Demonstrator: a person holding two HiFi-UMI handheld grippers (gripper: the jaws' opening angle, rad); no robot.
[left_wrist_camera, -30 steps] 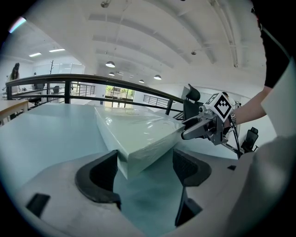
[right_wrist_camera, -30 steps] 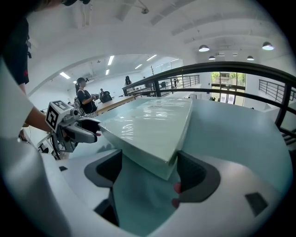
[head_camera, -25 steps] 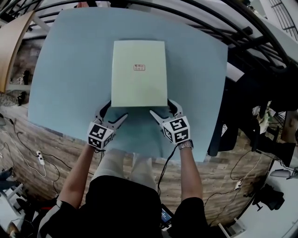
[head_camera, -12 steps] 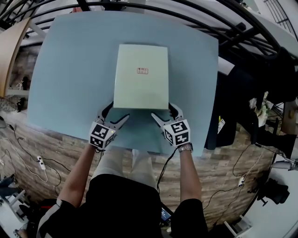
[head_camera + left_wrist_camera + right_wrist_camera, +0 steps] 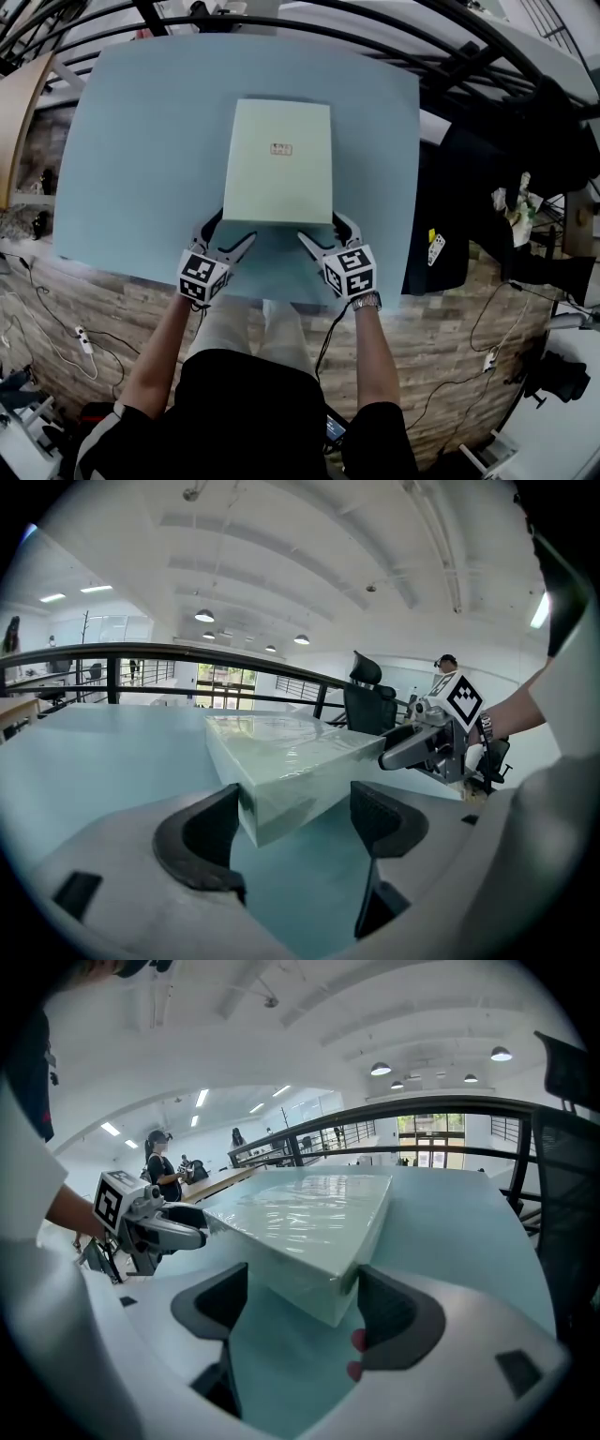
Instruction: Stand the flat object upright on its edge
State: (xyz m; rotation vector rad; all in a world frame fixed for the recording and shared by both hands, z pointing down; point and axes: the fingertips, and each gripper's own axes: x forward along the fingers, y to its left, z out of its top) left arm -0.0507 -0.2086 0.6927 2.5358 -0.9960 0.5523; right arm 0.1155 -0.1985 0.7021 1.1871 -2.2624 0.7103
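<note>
In the head view, a pale green box (image 5: 279,164) lies flat near the middle of the blue table (image 5: 141,141), a small label (image 5: 280,148) on its top. The left gripper (image 5: 231,231) sits at the box's near left corner and the right gripper (image 5: 321,228) at its near right corner.

In the left gripper view, the jaws stand wide apart with the box's corner between them, close to the left pad; nothing is clamped.

In the right gripper view, the jaws are likewise wide, the other near corner between them, just beside the right pad.
</note>
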